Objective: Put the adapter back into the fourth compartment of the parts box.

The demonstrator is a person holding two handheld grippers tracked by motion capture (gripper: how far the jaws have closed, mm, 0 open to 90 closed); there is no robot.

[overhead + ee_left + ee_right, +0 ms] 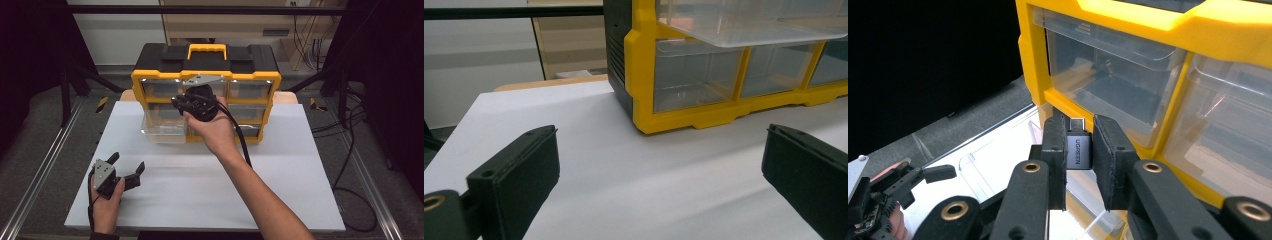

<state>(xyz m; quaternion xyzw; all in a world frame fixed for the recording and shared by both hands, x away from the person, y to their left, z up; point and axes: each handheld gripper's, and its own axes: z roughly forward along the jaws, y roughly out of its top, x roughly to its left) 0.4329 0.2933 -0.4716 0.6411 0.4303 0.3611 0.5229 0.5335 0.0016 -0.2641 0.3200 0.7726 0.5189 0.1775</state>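
Right gripper view, adapter (1079,150) clamped in jaws, over open drawer (998,165).

A white board (210,185) covers the table, with black cables (350,165) trailing on the grey floor (45,115).

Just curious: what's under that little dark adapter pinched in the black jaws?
Under the small dark plug adapter stands the pulled-out clear plastic drawer of the yellow organiser box. The jaws hide the drawer's floor directly below.
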